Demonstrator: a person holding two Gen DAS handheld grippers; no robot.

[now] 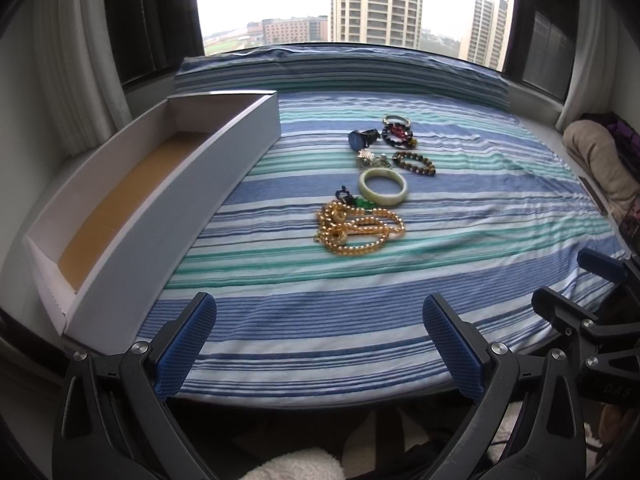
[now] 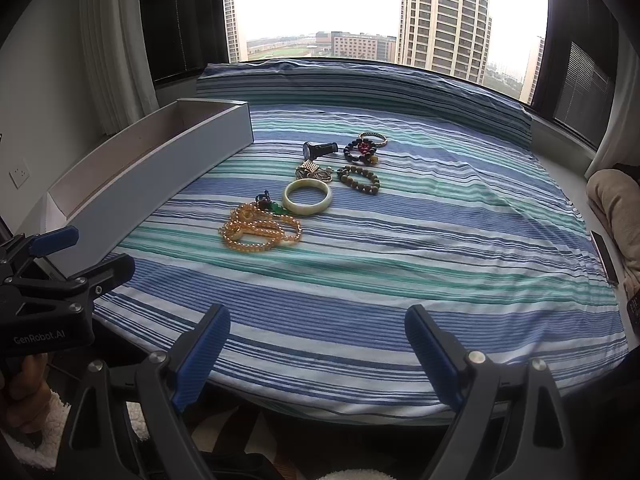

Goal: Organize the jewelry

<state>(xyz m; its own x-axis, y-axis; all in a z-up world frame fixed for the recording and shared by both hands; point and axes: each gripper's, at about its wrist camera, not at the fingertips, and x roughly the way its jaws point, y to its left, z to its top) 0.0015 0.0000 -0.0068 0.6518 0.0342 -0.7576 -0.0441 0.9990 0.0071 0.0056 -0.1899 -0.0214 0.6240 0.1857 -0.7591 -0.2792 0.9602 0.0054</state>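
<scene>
Several pieces of jewelry lie in a loose group on the striped cloth [image 1: 360, 320]: a gold bead necklace [image 1: 358, 228] [image 2: 260, 230], a pale jade bangle [image 1: 383, 186] [image 2: 307, 197], a brown bead bracelet [image 1: 414, 163] [image 2: 359, 179], a dark bracelet with red beads [image 1: 398, 134] [image 2: 362, 150], a blue-faced watch [image 1: 362, 139] [image 2: 318, 149] and a small metal piece [image 1: 370, 160] [image 2: 311, 170]. A long open white box [image 1: 140, 216] [image 2: 160, 172] lies to their left, empty. My left gripper [image 1: 320, 320] and right gripper [image 2: 318, 330] are open and empty, over the near edge.
A window ledge and a striped bolster [image 1: 344, 72] bound the far side. A beige cushion [image 1: 600, 160] [image 2: 616, 208] sits at the right edge. The right gripper also shows in the left wrist view [image 1: 568, 280], the left one in the right wrist view [image 2: 88, 252].
</scene>
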